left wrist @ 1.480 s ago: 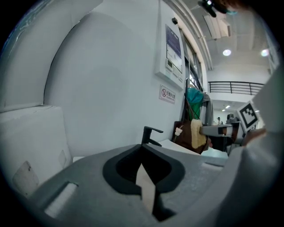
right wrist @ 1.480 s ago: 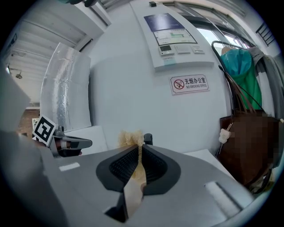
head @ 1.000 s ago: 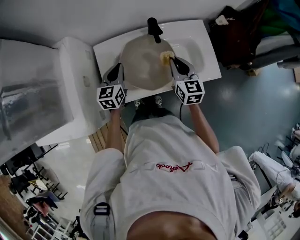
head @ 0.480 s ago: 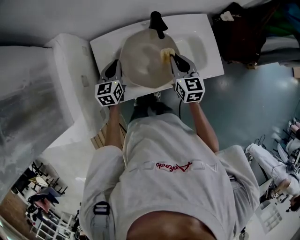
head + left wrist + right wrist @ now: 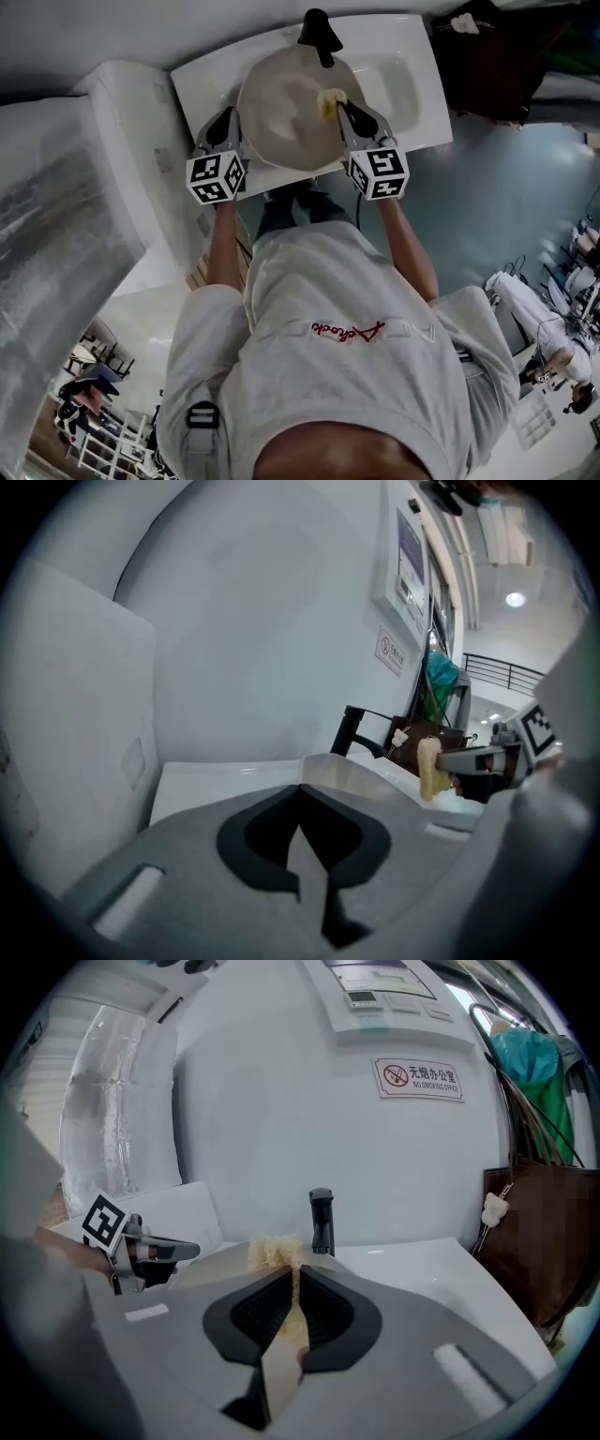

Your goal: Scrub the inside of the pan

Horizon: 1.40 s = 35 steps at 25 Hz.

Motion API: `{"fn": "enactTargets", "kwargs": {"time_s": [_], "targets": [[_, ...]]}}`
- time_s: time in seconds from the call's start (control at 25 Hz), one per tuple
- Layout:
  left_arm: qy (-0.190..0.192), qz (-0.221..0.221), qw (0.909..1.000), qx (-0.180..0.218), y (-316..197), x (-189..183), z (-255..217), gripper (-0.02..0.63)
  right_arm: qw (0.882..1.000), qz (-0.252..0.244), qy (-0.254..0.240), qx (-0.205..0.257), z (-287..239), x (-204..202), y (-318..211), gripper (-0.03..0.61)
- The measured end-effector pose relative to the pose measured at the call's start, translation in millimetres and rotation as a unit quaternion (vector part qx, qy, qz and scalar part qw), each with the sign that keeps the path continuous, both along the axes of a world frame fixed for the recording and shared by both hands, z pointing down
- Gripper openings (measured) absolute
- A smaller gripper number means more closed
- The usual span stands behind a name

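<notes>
A wide, round, pale pan (image 5: 281,117) rests in the white sink (image 5: 403,84), below the black tap (image 5: 319,28). My left gripper (image 5: 232,122) is at the pan's left rim, its jaws shut on that edge; in the left gripper view the rim (image 5: 370,772) runs off from the closed tips (image 5: 300,789). My right gripper (image 5: 340,106) reaches over the pan's right side, shut on a yellow sponge (image 5: 328,100). In the right gripper view the sponge (image 5: 274,1251) sticks out past the jaw tips (image 5: 294,1271) over the pan (image 5: 220,1262).
A white cabinet (image 5: 141,159) stands to the sink's left. A brown bag (image 5: 544,1241) hangs at the right by the wall. The tap (image 5: 322,1221) rises just behind the pan. The person's torso and legs fill the lower head view.
The head view has tilted, so sink, pan and both grippers sit slightly higher in frame. Relative to the pan, both grippers and the sponge hold nearly the same places.
</notes>
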<state>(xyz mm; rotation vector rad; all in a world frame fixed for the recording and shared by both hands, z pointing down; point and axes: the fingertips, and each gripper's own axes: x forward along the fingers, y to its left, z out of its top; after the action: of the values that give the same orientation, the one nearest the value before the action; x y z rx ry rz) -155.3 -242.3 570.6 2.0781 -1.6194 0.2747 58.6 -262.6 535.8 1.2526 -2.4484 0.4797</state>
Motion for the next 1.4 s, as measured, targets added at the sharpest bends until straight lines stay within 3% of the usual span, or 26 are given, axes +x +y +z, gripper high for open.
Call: {"fn": "enactTargets", "kwargs": {"time_s": [0.12,0.2,0.24,0.64,0.88,1.24,1.4], "targets": [[0.0,0.0,1.0,0.0,-2,0,2,0.0,1.0,0.0,0.0,-0.005,4,-2,-1,0.032],[0.003,0.001,1.0,-0.004,-2,0,6,0.113,1.0,0.0,0.0,-0.008,7,-4,0,0.032],[0.004,0.001,1.0,-0.008,-2,1,8,0.121,1.0,-0.001,0.0,-0.01,8,-5,0,0.032],[0.015,0.019,0.9994,-0.026,-4,9,22,0.124,0.999,-0.029,0.011,-0.011,15,-26,0,0.032],[0.026,0.021,0.9989,-0.033,-5,12,25,0.112,0.996,-0.067,0.052,0.005,18,-43,0,0.032],[0.033,0.025,0.9986,-0.034,-6,16,26,0.075,0.987,-0.124,0.103,0.028,21,-70,-3,0.032],[0.034,0.023,0.9986,-0.034,-6,15,26,0.072,0.975,-0.162,0.145,0.043,27,-84,-3,0.032]]}}
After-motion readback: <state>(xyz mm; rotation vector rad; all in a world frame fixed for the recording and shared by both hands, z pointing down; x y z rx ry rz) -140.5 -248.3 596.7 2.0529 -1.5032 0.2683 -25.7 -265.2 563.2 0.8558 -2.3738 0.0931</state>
